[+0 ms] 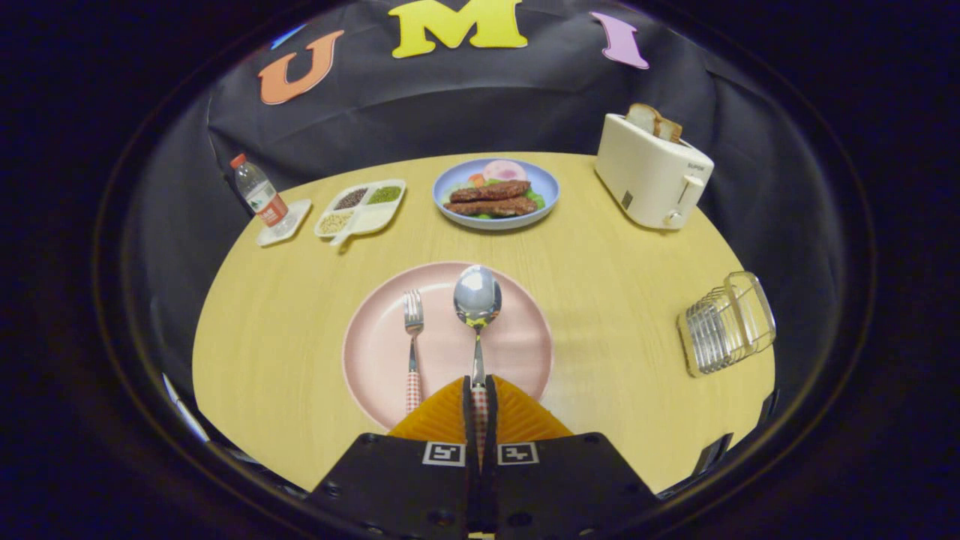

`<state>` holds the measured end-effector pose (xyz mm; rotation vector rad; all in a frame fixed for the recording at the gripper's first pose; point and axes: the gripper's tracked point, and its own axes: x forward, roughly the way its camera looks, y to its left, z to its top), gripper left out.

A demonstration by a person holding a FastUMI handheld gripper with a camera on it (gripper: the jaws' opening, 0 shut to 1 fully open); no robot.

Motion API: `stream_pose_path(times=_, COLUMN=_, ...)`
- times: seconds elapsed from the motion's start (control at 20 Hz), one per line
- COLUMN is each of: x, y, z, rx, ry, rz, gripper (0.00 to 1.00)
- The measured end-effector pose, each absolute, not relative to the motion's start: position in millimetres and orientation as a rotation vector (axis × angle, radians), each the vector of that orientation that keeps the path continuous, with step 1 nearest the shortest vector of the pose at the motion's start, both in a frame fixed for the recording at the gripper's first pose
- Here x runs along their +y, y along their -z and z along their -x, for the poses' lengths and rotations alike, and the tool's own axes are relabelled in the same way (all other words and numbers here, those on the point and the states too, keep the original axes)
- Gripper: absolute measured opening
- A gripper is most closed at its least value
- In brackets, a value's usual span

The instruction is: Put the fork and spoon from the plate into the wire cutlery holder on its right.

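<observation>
- gripper [478, 390] is clamped on the spoon [478, 304] handle, both orange fingers [442, 412] pinching it
- spoon bowl sticks out ahead over the pink plate [517, 337], fork [412, 337] lying just left of it
- wire cutlery holder [724, 324] sits well off to the right
- further back: toaster [651, 176], blue plate of food [450, 206], divided tray [375, 217], bottle [259, 193]
</observation>
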<state>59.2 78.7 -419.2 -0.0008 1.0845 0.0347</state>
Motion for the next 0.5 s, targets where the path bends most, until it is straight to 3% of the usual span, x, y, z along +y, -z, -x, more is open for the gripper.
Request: stream_pose_path(times=0.5, x=-44.9, y=314.3, z=-59.8, rx=1.094, ry=0.017, rz=0.05, gripper=0.01)
